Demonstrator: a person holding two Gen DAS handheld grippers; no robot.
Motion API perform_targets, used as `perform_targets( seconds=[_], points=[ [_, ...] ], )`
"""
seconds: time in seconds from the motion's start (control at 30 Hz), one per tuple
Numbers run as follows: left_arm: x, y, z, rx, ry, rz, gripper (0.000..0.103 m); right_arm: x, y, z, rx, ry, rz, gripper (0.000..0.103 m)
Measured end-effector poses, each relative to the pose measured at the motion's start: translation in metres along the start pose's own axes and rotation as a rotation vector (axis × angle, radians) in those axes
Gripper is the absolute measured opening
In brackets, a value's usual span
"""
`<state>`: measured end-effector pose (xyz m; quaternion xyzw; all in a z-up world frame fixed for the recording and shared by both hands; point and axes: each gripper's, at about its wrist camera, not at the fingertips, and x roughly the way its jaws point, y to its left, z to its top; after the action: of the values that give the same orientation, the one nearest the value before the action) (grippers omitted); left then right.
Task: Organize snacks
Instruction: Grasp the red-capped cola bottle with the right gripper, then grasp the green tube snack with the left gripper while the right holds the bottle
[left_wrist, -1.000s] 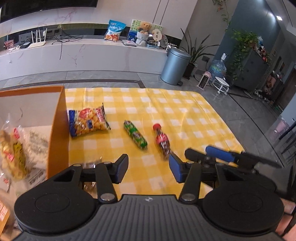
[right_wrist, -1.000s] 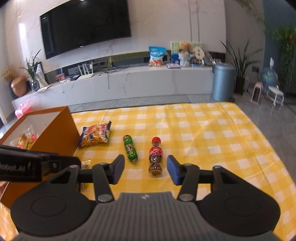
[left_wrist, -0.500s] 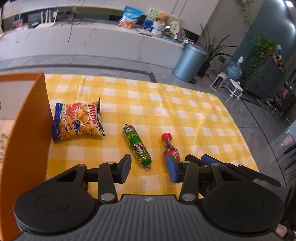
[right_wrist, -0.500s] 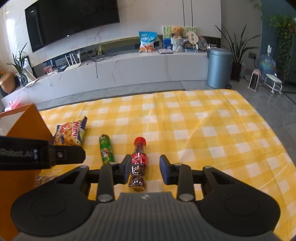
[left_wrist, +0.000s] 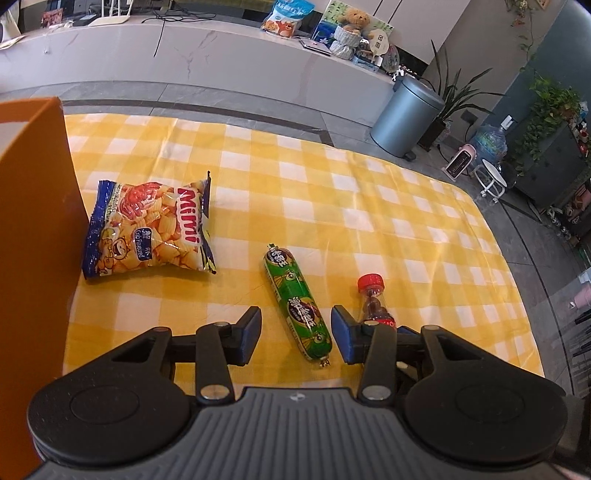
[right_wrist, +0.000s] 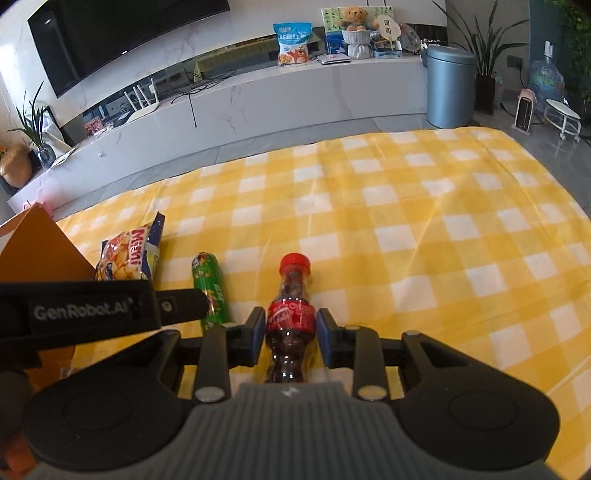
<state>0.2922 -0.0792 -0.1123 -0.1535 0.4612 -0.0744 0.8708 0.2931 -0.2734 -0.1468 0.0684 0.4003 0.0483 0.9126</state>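
Right wrist view: right gripper (right_wrist: 291, 334) has narrowed since half a second ago, pads now flanking the label of the lying cola bottle (right_wrist: 291, 321), at or just short of contact, not yet lifted. Left gripper (left_wrist: 294, 334) has dropped lower, jaws wide and empty, straddling the near end of the green sausage (left_wrist: 297, 304). Beyond: Mimi chip bag (left_wrist: 147, 229) beside the orange box (left_wrist: 33, 221), likely the destination.

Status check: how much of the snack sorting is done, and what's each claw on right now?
Nothing visibly boxed; orange box interior unseen. Right claw brackets the cola bottle; left claw is open over the green sausage. The Mimi chips bag is untouched.
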Motion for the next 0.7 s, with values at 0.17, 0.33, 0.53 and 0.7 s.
perform_targets(
  seconds=[0.17,0.33,0.53,0.7],
  points=[
    [0.005,-0.004,0.001,0.022,0.000,0.014,0.052,0.004,0.007,-0.002,-0.020,0.012,-0.015,0.029],
    [0.009,-0.007,0.001,0.037,0.014,0.041,0.054,0.004,0.004,-0.003,-0.013,0.026,-0.017,0.029],
    [0.012,-0.016,0.001,0.082,0.007,0.107,0.069,0.002,0.002,-0.001,-0.033,0.051,-0.029,0.029],
    [0.019,-0.014,0.003,0.065,0.021,0.118,0.074,0.002,0.000,-0.001,-0.035,0.057,-0.022,0.029]
  ],
)
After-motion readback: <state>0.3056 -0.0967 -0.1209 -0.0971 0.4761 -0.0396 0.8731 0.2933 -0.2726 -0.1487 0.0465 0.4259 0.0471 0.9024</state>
